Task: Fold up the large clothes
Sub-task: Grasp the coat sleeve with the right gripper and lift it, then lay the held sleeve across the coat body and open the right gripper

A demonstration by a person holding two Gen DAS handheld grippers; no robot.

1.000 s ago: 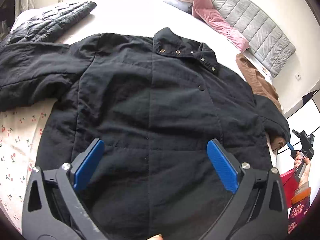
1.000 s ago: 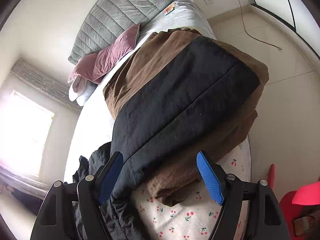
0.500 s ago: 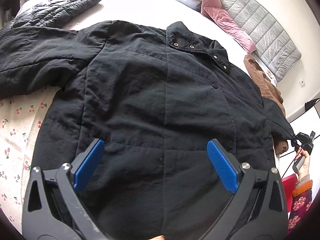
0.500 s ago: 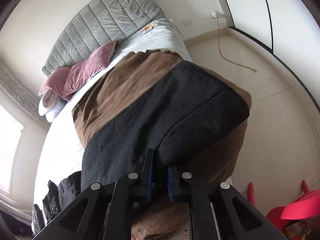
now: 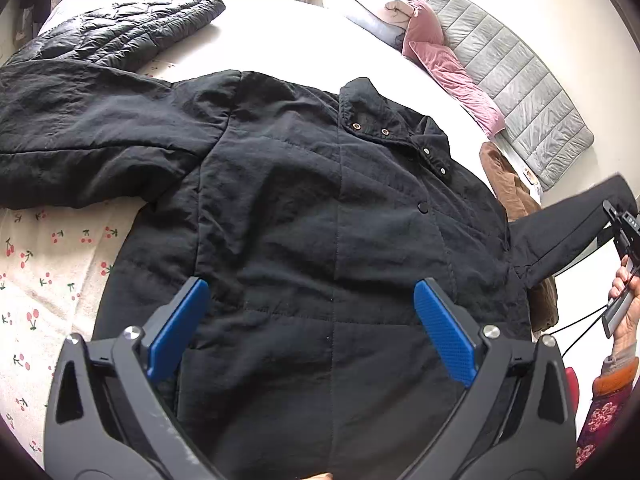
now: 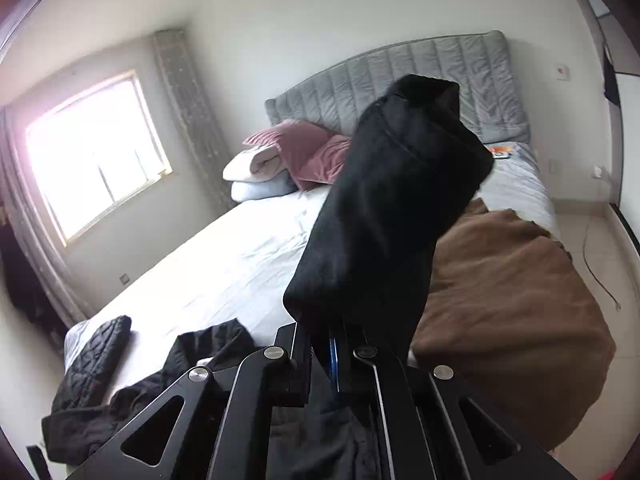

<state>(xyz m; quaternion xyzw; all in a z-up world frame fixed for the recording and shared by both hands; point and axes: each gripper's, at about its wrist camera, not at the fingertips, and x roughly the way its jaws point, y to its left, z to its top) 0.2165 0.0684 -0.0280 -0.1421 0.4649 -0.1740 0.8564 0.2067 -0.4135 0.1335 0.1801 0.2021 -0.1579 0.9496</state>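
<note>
The jacket lies face up on the bed, collar toward the upper right of the left wrist view. Its sleeve is lifted off at the right edge, long axis running up the centre of the right wrist view away from the right gripper, whose jaws are pinched tight on its cuff end (so this hand is the nearer). The left gripper hovers spread wide over the hem, empty. Folding likely means carrying the sleeve leftward across the chest.
</note>
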